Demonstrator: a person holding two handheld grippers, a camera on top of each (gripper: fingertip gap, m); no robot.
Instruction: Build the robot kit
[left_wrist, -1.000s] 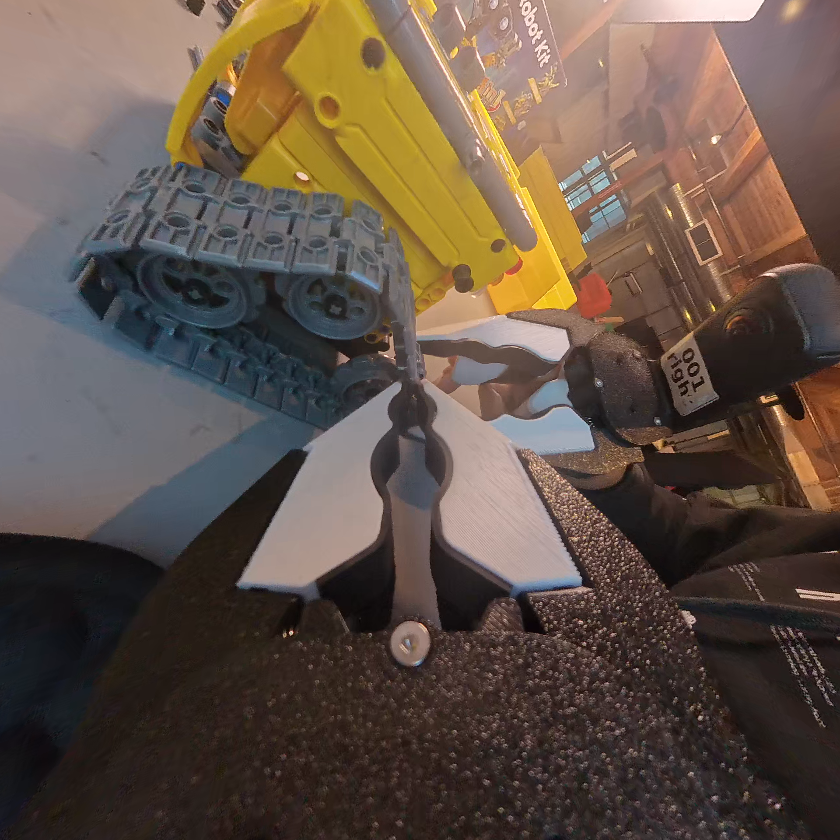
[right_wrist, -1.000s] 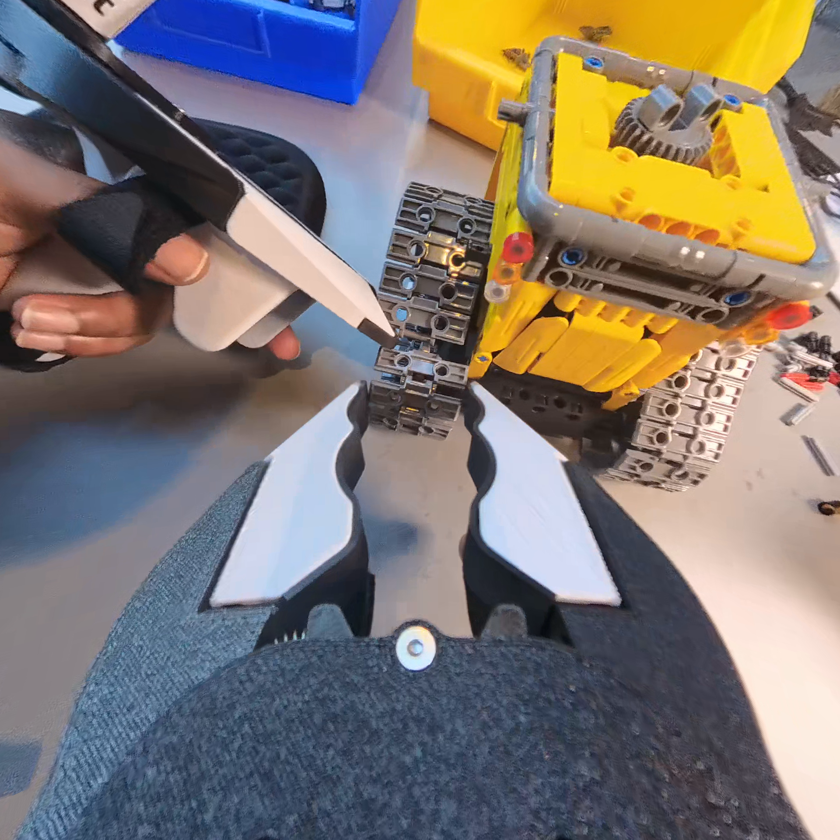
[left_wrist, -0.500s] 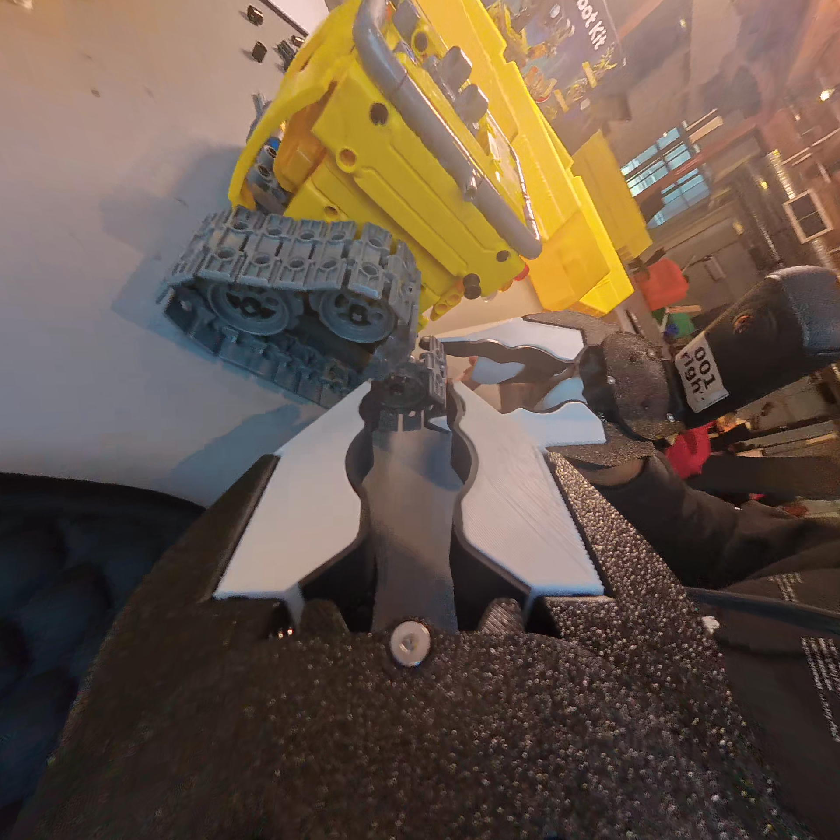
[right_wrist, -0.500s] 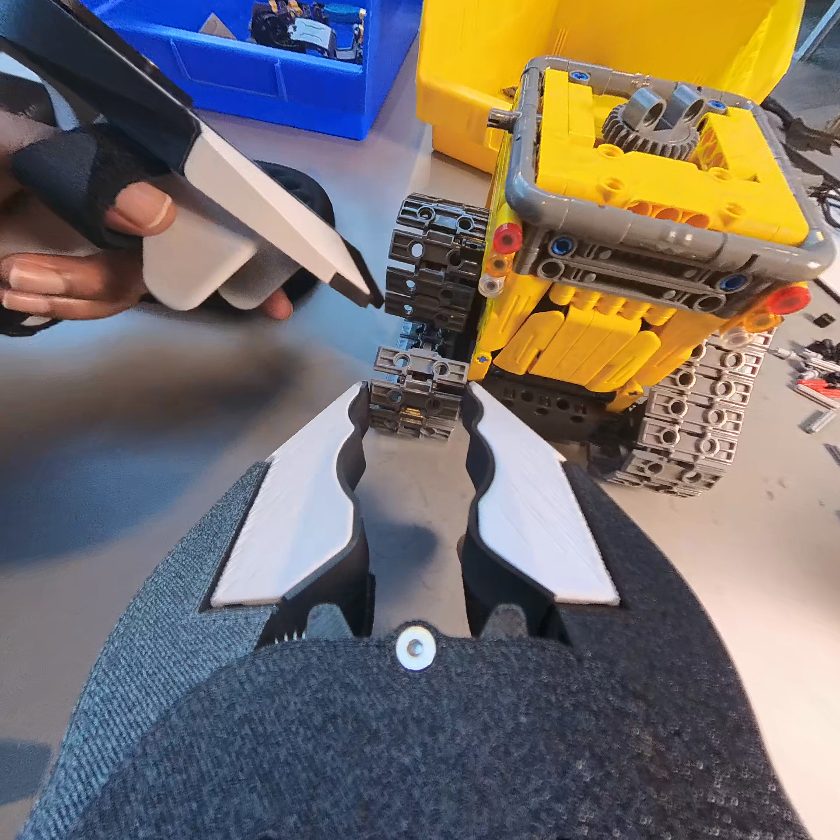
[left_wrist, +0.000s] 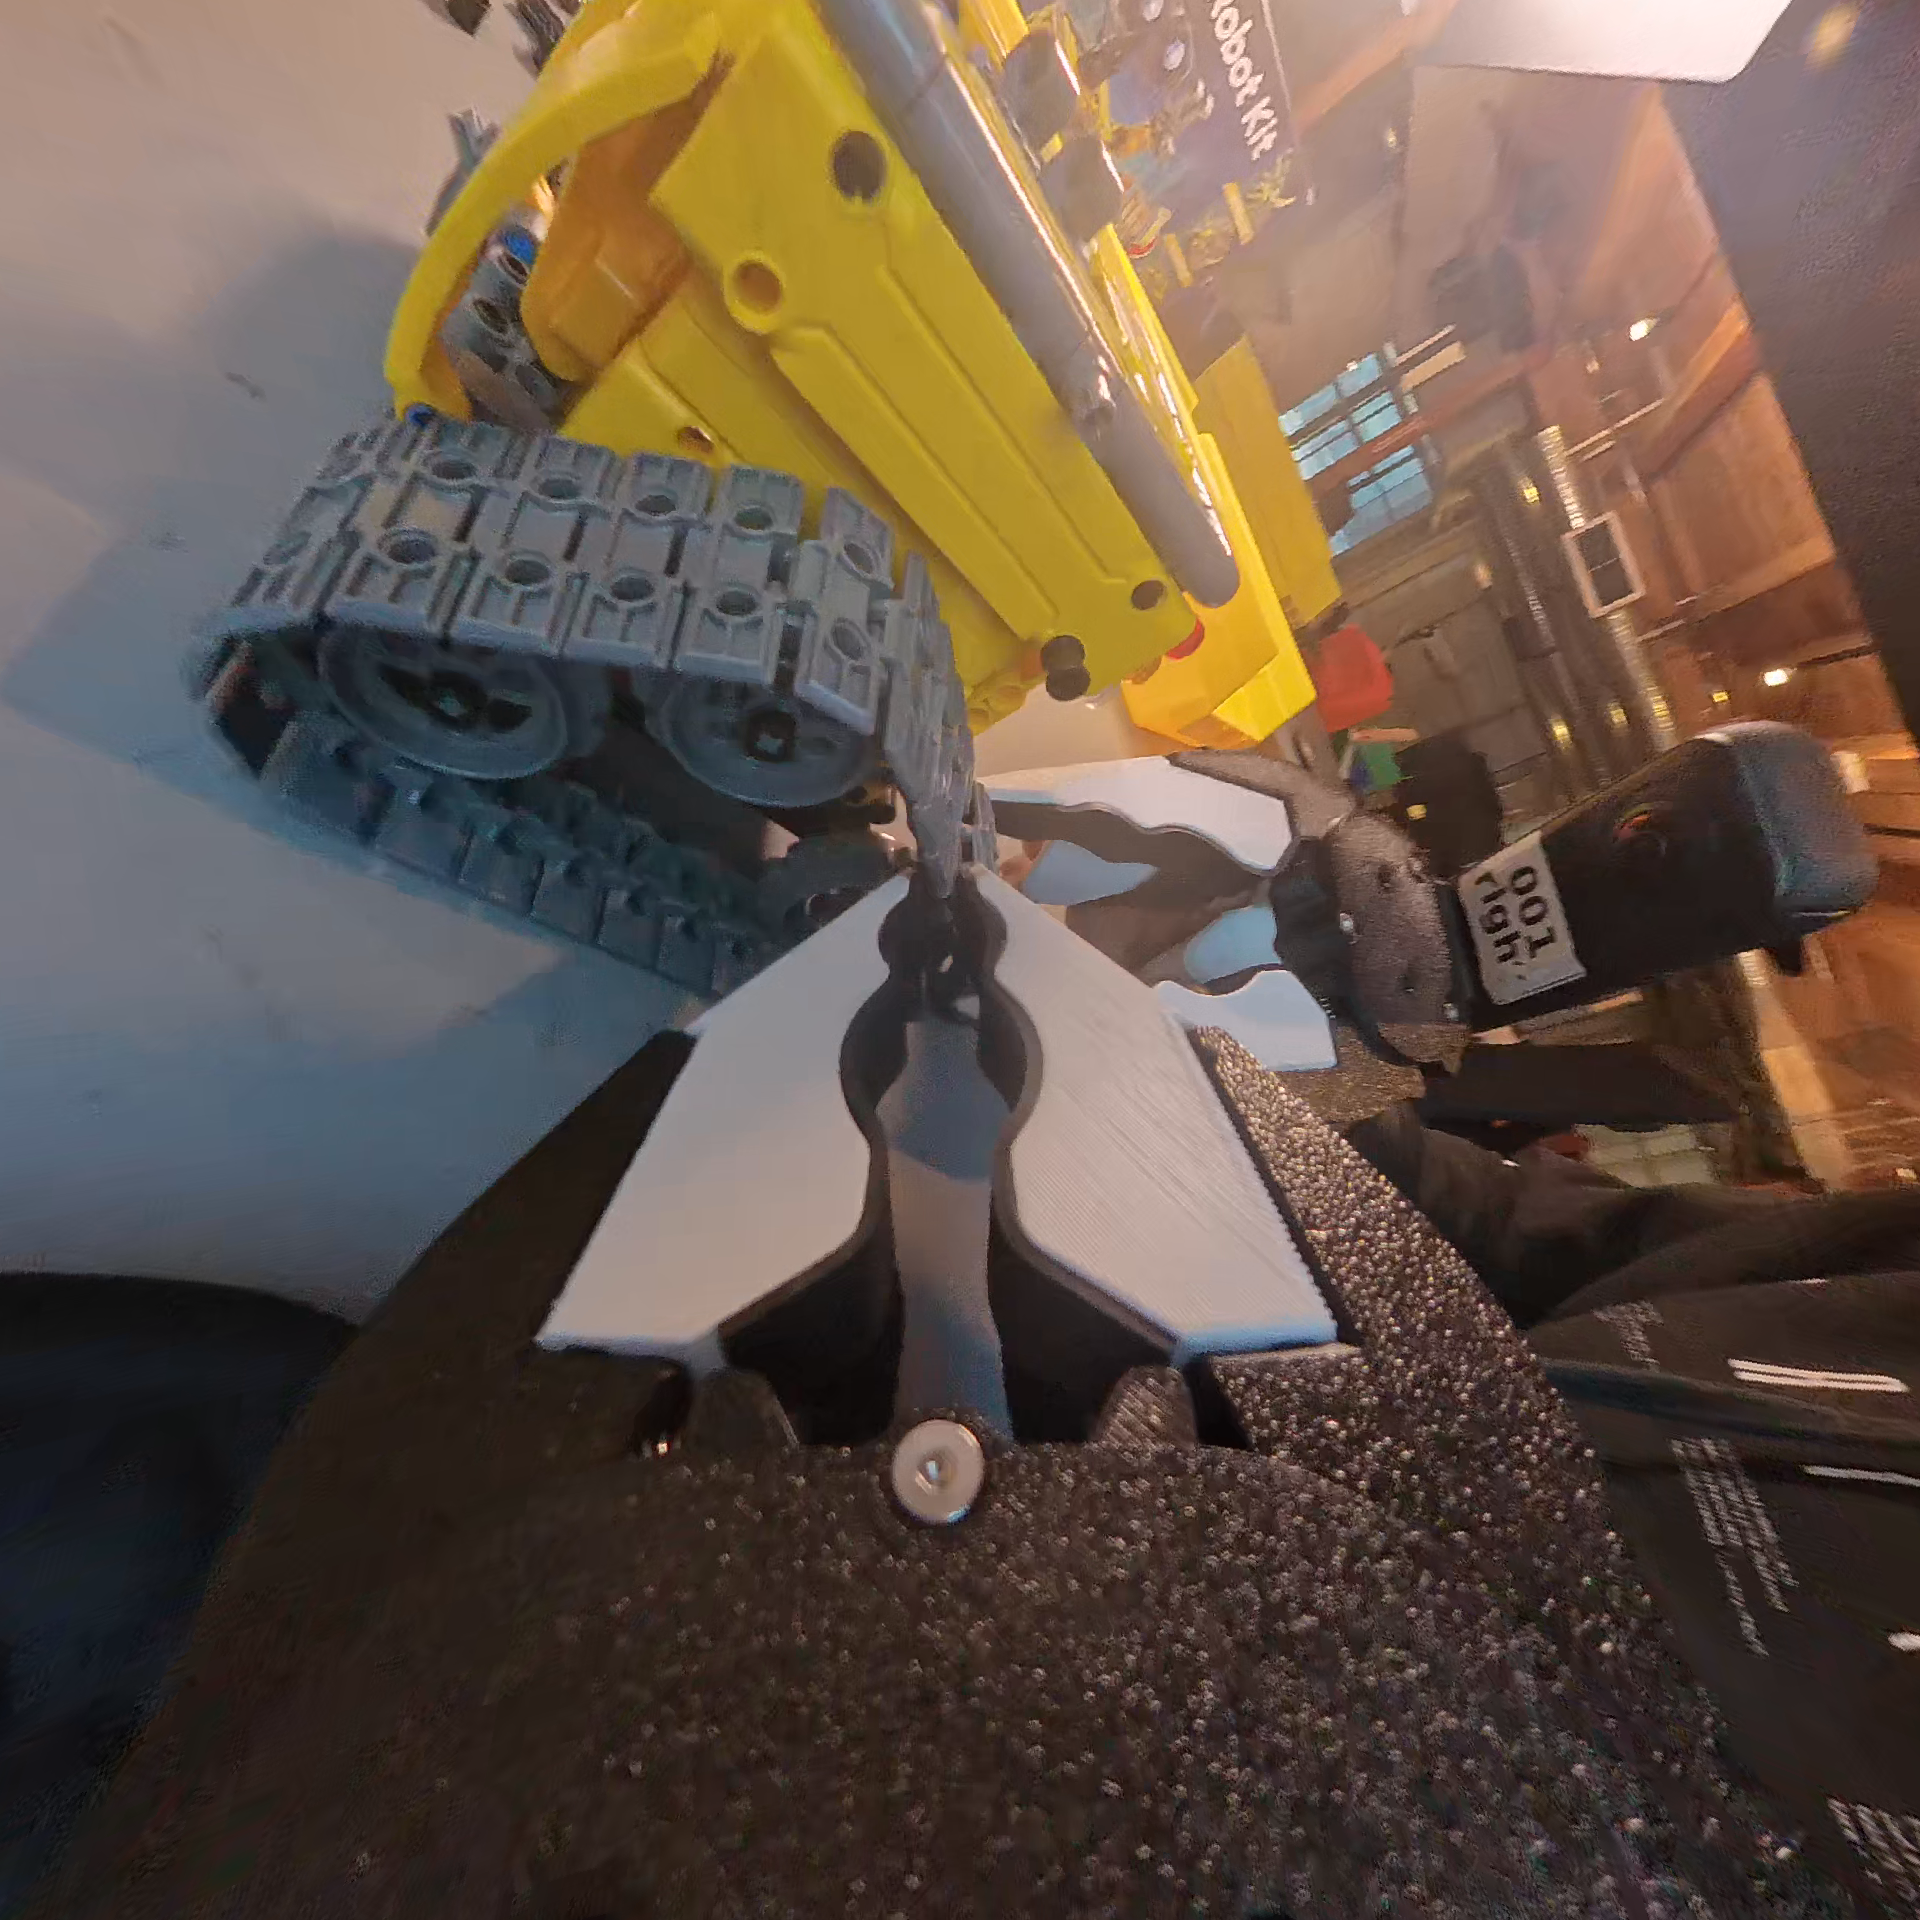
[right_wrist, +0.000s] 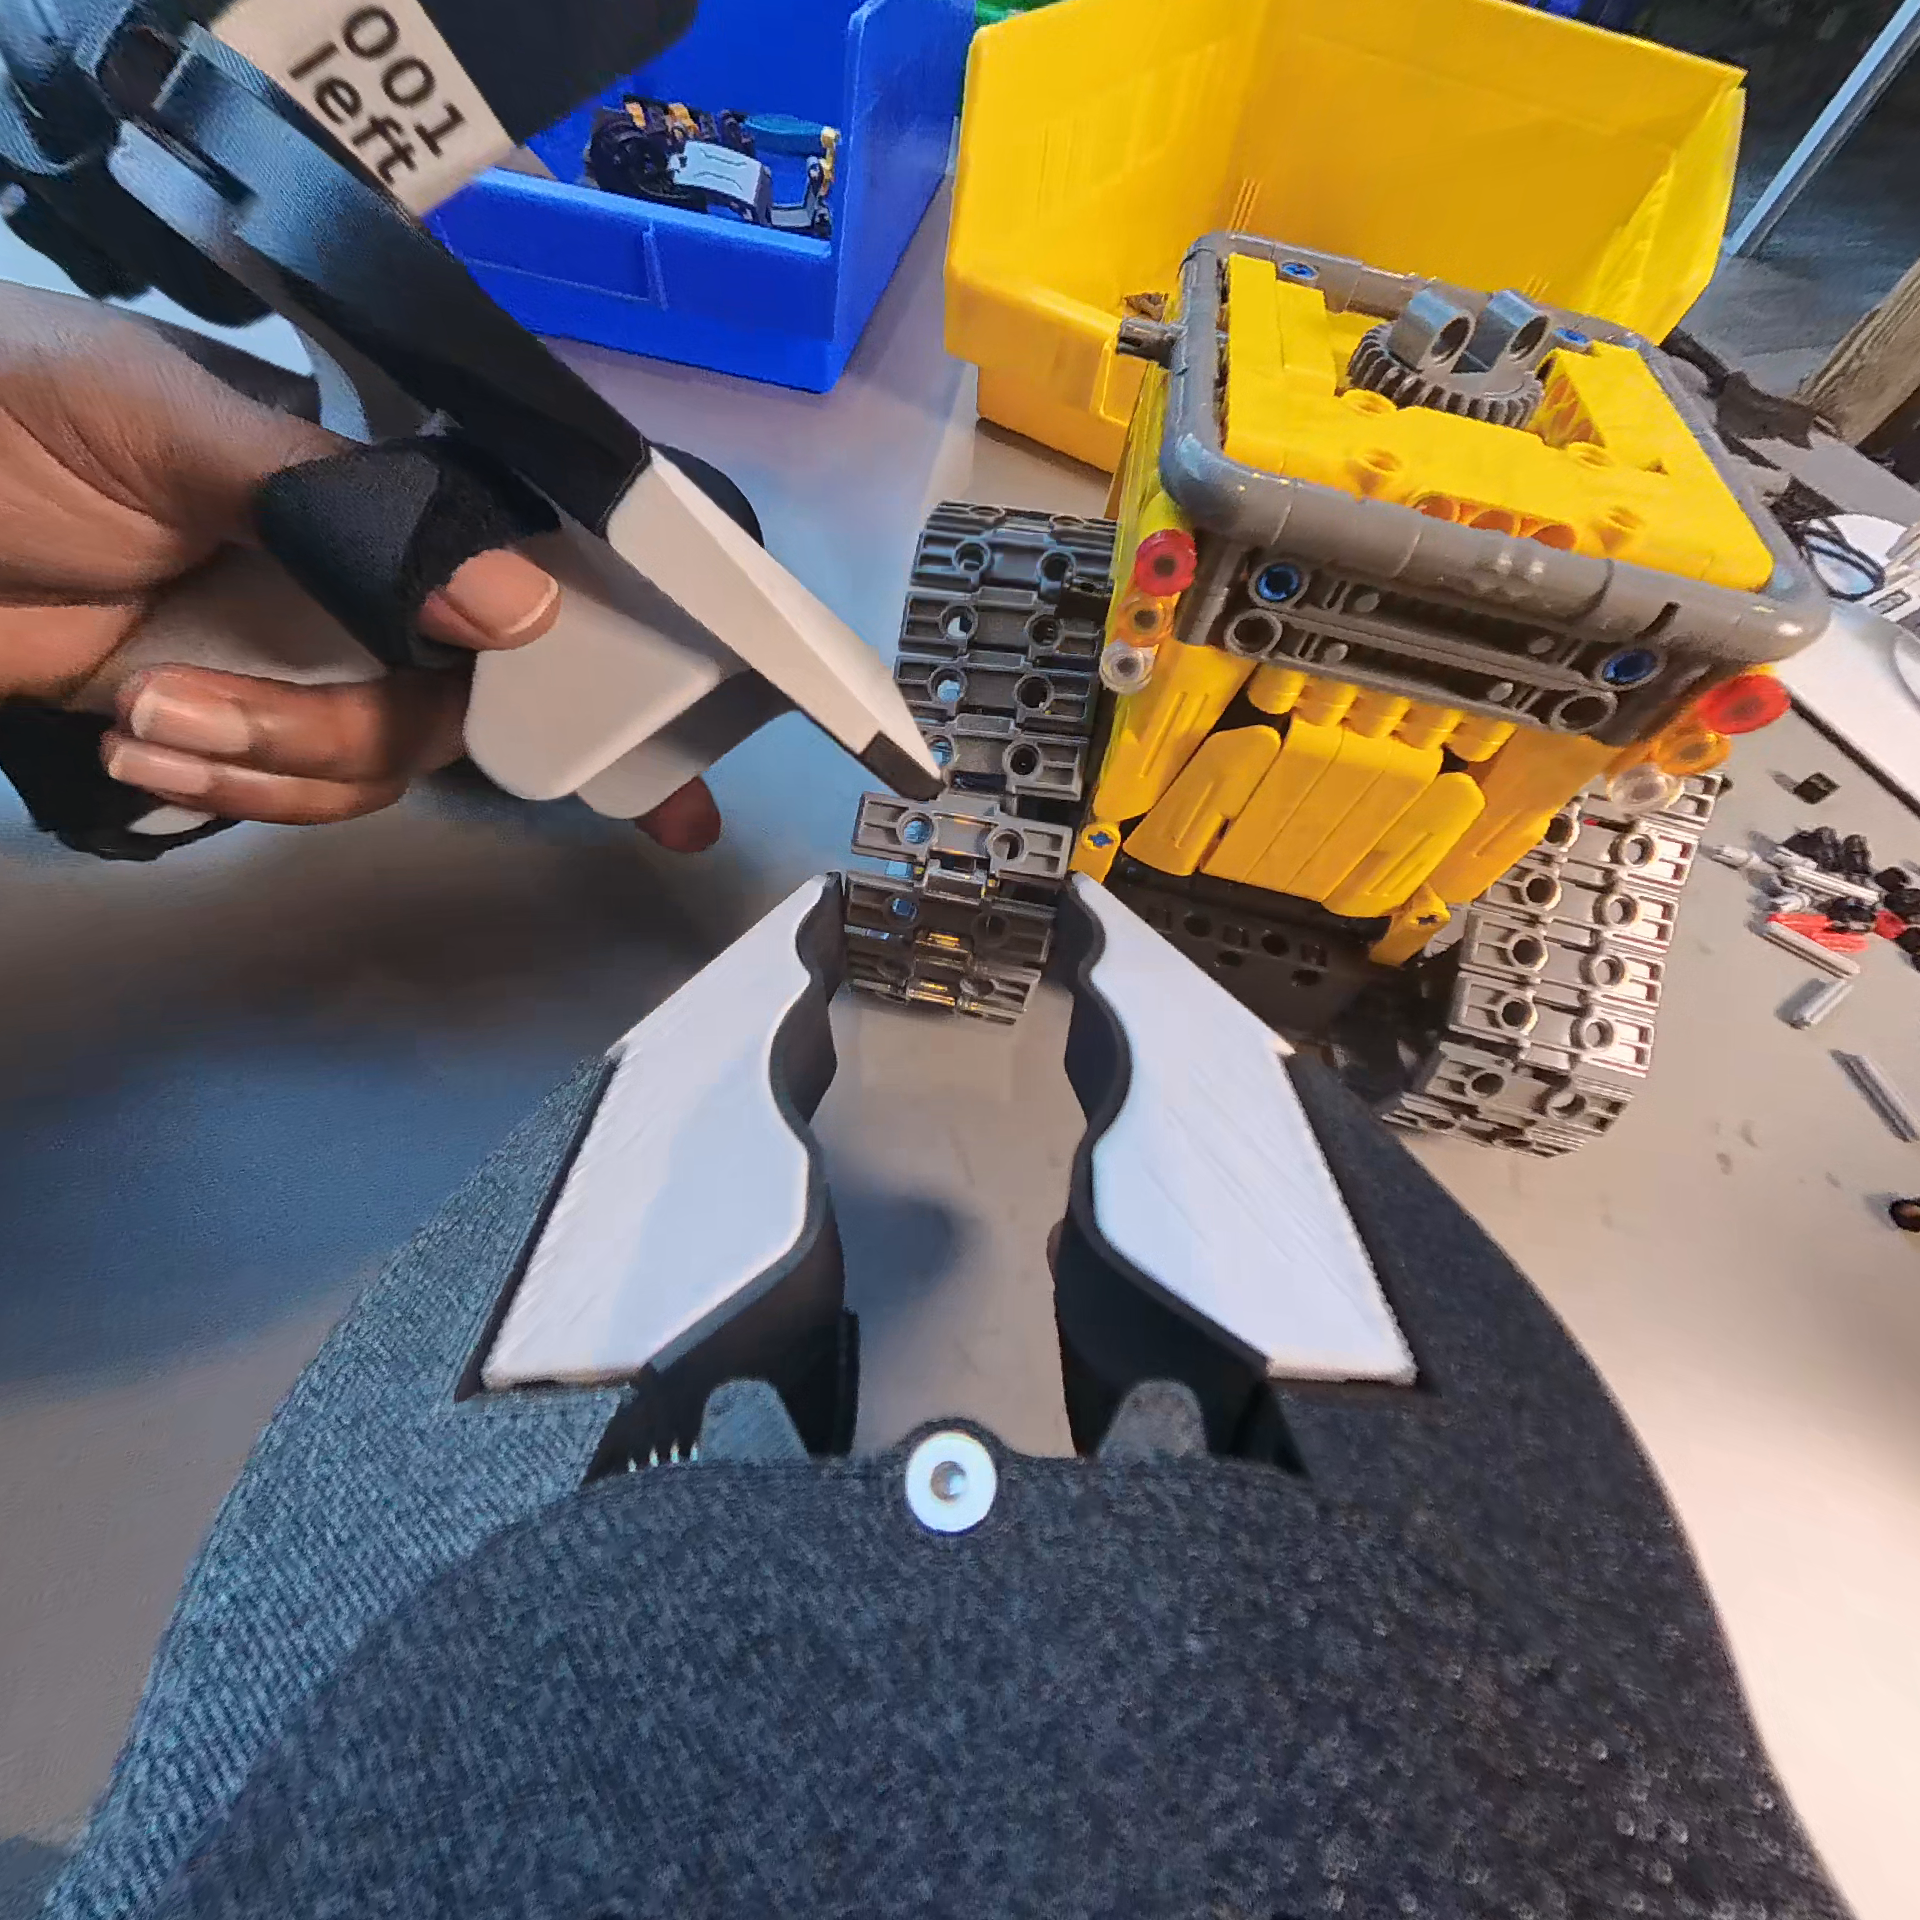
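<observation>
Here, left hand-held gripper (left_wrist: 940, 909) pinching grey track (left_wrist: 623, 582), right hand-held gripper (right_wrist: 951, 914) wide, straddling it.

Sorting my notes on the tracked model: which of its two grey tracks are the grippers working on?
The track nearest the blue bin: the left gripper pinches its links and the right gripper straddles its lower end. The other track stands untouched.
</observation>
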